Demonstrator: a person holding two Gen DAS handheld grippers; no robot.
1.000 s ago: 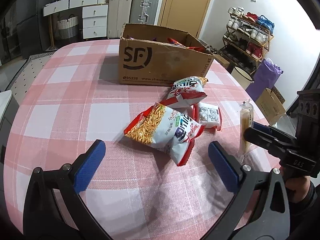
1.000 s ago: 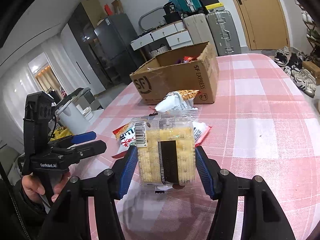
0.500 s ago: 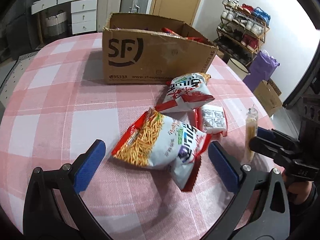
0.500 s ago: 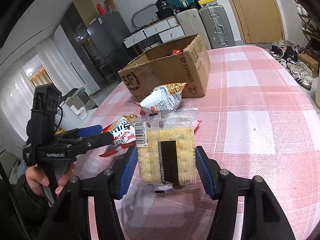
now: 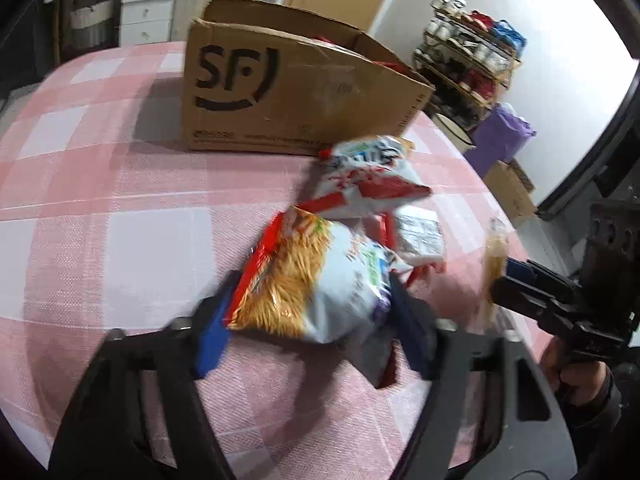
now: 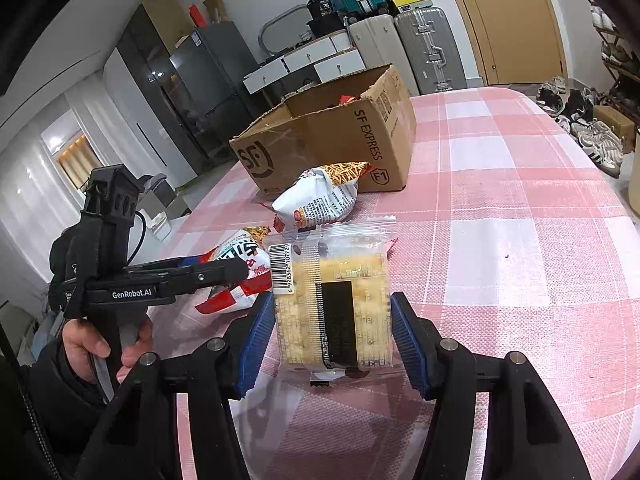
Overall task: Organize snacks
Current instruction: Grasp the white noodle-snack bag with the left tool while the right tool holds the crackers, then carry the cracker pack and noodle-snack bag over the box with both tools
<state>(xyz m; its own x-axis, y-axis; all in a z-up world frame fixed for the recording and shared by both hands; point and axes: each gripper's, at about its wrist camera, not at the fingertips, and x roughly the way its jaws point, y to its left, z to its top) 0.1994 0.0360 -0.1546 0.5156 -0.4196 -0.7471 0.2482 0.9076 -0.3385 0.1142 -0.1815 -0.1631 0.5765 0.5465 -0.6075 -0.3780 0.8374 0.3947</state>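
Pink checked tablecloth point(image 6: 500, 200), cardboard box point(image 6: 320, 140), suitcases point(image 6: 428, 48)

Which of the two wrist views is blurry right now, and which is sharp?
Left wrist view: smeared by motion, snack bag print and fingers blurred, left gripper closing on the bag. Right wrist view: crisp, barcode on the cracker pack clear; fisheye bends the room.

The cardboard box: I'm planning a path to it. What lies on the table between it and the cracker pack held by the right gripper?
In the right wrist view, a white snack bag lies between the cracker pack and the cardboard box.
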